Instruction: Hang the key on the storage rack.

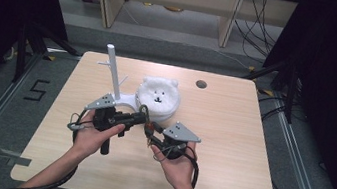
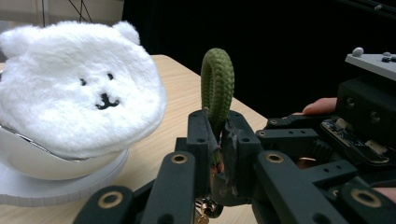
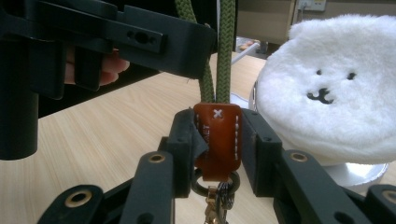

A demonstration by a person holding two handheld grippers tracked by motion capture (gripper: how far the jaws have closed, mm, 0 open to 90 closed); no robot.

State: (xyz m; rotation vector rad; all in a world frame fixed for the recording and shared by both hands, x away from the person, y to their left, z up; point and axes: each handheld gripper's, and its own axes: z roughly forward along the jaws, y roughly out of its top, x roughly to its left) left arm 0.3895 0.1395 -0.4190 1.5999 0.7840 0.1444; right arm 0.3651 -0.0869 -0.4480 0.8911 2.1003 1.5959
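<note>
A key strap with a green rope loop (image 2: 217,79) and a brown leather tab (image 3: 218,135) is held between both grippers above the table's middle. My left gripper (image 2: 218,135) is shut on the rope loop, which sticks up above its jaws. My right gripper (image 3: 217,144) is shut on the leather tab, with a metal ring and clip (image 3: 215,196) hanging below. In the high view the left gripper (image 1: 143,117) and right gripper (image 1: 151,131) meet tip to tip, just in front of a white fluffy bear pouch (image 1: 157,95).
The bear pouch (image 2: 79,93) rests on a white bowl-like base (image 2: 46,168). A white peg stand (image 1: 114,73) rises at its left. The wooden table (image 1: 229,149) has a round cable hole (image 1: 201,84) at the back. Dark curtains flank both sides.
</note>
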